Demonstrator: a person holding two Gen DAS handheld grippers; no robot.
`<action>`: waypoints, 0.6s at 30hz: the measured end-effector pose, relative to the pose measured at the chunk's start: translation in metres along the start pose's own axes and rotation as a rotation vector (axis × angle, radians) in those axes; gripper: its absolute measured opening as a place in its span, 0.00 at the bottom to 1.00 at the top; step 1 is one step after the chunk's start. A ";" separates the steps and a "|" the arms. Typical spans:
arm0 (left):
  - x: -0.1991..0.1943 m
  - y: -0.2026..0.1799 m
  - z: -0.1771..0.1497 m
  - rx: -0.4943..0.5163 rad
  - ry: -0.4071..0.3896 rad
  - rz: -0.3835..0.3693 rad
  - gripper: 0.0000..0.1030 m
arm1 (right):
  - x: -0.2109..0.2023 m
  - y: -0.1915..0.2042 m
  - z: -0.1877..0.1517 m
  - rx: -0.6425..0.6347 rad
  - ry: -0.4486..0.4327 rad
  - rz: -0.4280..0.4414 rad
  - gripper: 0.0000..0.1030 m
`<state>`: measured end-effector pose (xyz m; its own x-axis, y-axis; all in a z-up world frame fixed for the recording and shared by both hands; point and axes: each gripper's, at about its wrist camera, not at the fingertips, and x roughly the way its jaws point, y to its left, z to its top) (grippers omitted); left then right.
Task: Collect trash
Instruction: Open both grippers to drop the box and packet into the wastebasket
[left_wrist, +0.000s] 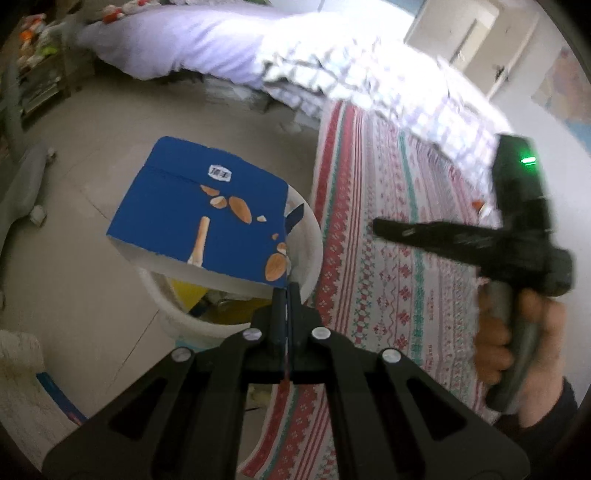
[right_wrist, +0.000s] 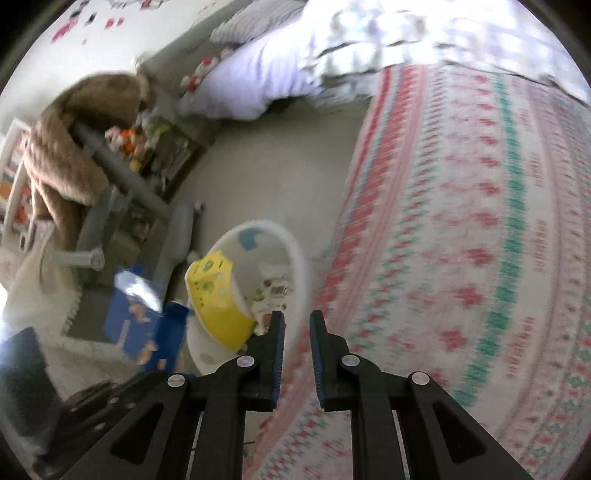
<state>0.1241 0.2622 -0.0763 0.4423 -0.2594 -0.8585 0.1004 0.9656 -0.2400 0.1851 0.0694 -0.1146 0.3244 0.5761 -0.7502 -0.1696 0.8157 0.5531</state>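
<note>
Your left hand-held gripper (left_wrist: 284, 295) is clenched on one corner of the flat blue cardboard snack box (left_wrist: 207, 218), holding it right above the round white plastic bin (left_wrist: 314, 236) by the bed (ready to drop in). Your right hand-held gripper (right_wrist: 297, 325) is released, holding nothing.

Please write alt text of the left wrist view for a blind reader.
The left hand-held gripper is shut on a corner of a blue box above a white bin. A patterned bed sheet lies beside it.
</note>
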 end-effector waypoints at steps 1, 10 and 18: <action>0.006 -0.003 0.003 0.013 0.017 0.010 0.00 | -0.008 -0.007 0.001 0.013 -0.010 0.004 0.15; 0.041 -0.020 0.025 0.108 0.041 0.114 0.34 | -0.062 -0.062 0.000 0.107 -0.096 0.017 0.16; 0.007 -0.002 0.021 -0.055 -0.028 0.076 0.38 | -0.111 -0.116 -0.003 0.159 -0.194 -0.009 0.35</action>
<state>0.1459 0.2593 -0.0724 0.4720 -0.1839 -0.8622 0.0168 0.9797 -0.1998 0.1659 -0.0895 -0.0963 0.5008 0.5357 -0.6799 -0.0224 0.7933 0.6085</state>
